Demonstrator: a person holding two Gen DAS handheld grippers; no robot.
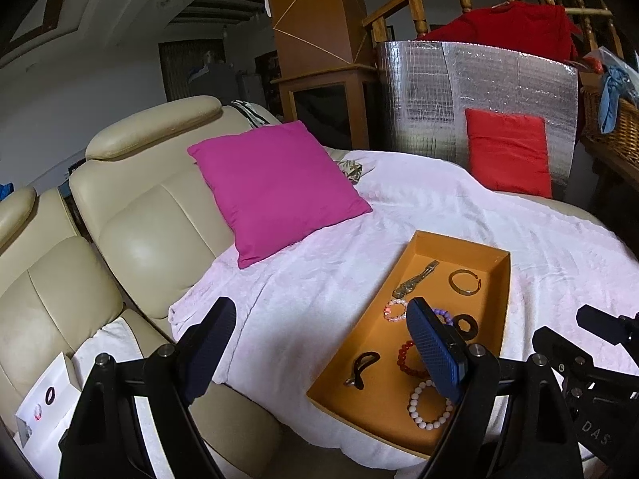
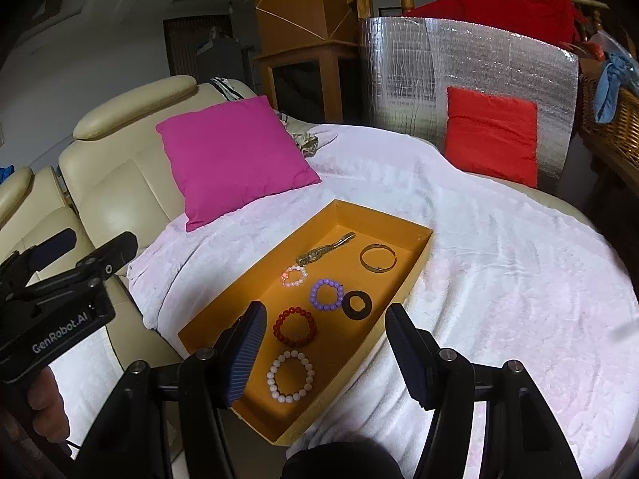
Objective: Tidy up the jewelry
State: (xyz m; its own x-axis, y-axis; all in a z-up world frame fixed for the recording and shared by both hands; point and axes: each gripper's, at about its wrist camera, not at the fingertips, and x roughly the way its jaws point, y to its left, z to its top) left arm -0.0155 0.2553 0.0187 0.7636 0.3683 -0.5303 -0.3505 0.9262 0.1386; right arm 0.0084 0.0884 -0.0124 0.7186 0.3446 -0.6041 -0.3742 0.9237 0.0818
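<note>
An orange tray (image 2: 415,257) lies on the white blanket (image 2: 499,279). In it are a white bead bracelet (image 2: 290,376), a red bead bracelet (image 2: 294,326), a purple bead bracelet (image 2: 326,293), a small pink bead bracelet (image 2: 294,276), a black ring (image 2: 356,305), a gold bangle (image 2: 378,257) and a metal chain (image 2: 325,252). My right gripper (image 2: 325,353) is open and empty above the tray's near end. My left gripper (image 1: 321,349) is open and empty, left of the tray (image 1: 505,291); a black hair tie (image 1: 362,367) shows there.
A magenta pillow (image 2: 235,155) leans on the cream leather sofa (image 2: 104,183). A red pillow (image 2: 493,139) stands against a silver foil panel (image 2: 459,60). A wicker basket (image 2: 611,123) is far right. A white card (image 1: 48,403) with small pieces lies on the sofa seat.
</note>
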